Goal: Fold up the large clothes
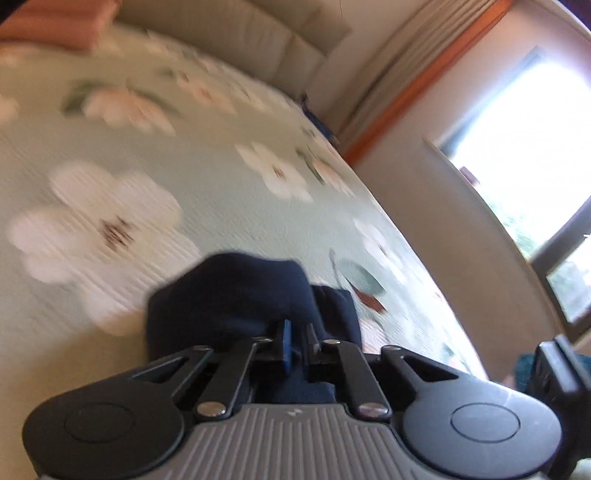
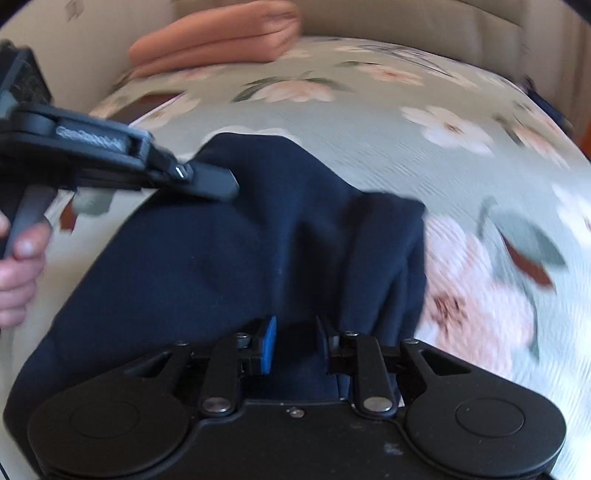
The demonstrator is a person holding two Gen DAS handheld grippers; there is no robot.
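On floral bedspread (image 2: 369, 122): both hand-held grippers, left (image 1: 297, 338) and right (image 2: 295, 345), clamp navy garment (image 2: 221, 251); folded orange blanket (image 2: 221, 33) clearer rightside.

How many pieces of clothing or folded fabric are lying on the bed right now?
2. A navy garment held by both the left gripper and right gripper near the bed's front, and a folded orange piece at the far end. Others may lie out of view.

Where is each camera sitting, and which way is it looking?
Left wrist: sits on the left gripper, looking along its fingers over the dark blue garment and flowered bed toward a window.
Right wrist: sits on the right gripper, facing the headboard; the left hand shows.
Shared: garment, bed, orange folded cloth.
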